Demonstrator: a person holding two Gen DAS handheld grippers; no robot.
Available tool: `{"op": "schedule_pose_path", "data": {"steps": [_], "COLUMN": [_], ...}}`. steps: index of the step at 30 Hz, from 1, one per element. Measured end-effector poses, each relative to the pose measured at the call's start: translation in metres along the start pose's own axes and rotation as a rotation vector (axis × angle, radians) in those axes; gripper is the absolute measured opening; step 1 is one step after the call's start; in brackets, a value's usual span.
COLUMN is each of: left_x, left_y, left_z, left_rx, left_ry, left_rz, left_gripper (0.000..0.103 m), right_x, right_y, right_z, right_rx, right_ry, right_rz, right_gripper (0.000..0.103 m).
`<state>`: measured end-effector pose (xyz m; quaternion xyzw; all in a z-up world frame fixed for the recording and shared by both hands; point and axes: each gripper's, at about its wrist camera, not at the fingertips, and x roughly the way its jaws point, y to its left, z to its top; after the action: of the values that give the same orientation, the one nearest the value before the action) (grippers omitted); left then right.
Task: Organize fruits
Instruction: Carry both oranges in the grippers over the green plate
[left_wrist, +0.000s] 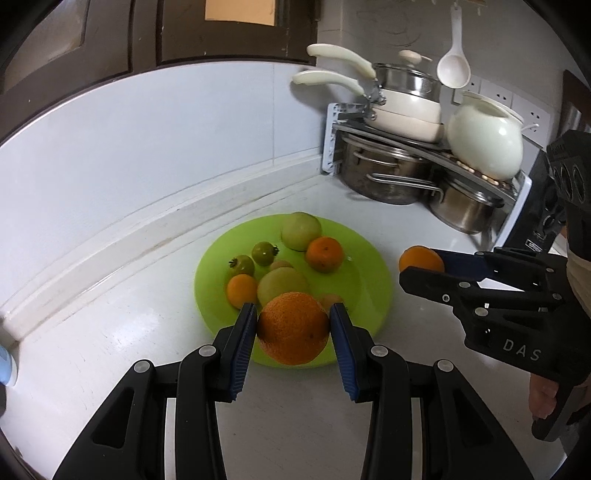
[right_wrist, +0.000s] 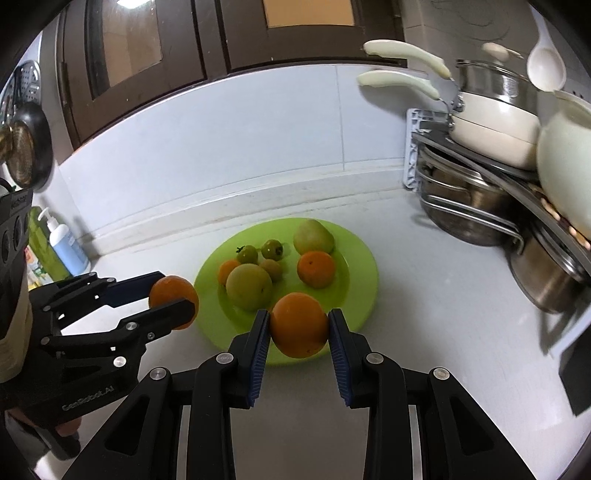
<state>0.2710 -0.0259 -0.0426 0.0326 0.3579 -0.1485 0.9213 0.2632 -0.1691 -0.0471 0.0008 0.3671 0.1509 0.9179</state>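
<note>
A green plate (left_wrist: 365, 291) (right_wrist: 362, 266) on the white counter holds several fruits: green pears (left_wrist: 301, 230) (right_wrist: 248, 286), small green tomatoes (left_wrist: 264, 253) (right_wrist: 272, 248) and oranges (left_wrist: 324, 254) (right_wrist: 316, 268). My left gripper (left_wrist: 293, 325) is shut on a large orange (left_wrist: 293, 328) above the plate's near rim; it shows in the right wrist view (right_wrist: 173, 295) left of the plate. My right gripper (right_wrist: 298, 325) is shut on another orange (right_wrist: 299, 325) over the plate's near edge; it shows in the left wrist view (left_wrist: 424, 266) right of the plate, with its orange (left_wrist: 419, 258).
A corner rack (left_wrist: 424, 147) (right_wrist: 480, 155) with steel pots, cream pans and a white jar (left_wrist: 484, 144) stands at the back right. A ladle (left_wrist: 453, 62) hangs above. A soap dispenser (right_wrist: 66, 247) stands at the left by the wall. Dark cabinets hang overhead.
</note>
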Motion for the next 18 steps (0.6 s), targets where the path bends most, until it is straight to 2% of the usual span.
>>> {"op": "schedule_pose_path", "data": {"steps": [18], "left_x": [0.038], "left_y": [0.016], "left_z": [-0.004], "left_rx": [0.002], "left_ry": [0.062], "left_rz": [0.011], "left_gripper": [0.040], "right_x": [0.067], "right_y": [-0.004], "right_z": [0.014], "right_rx": [-0.011], "right_ry": [0.061], "right_rz": [0.028], "right_gripper": [0.033]}}
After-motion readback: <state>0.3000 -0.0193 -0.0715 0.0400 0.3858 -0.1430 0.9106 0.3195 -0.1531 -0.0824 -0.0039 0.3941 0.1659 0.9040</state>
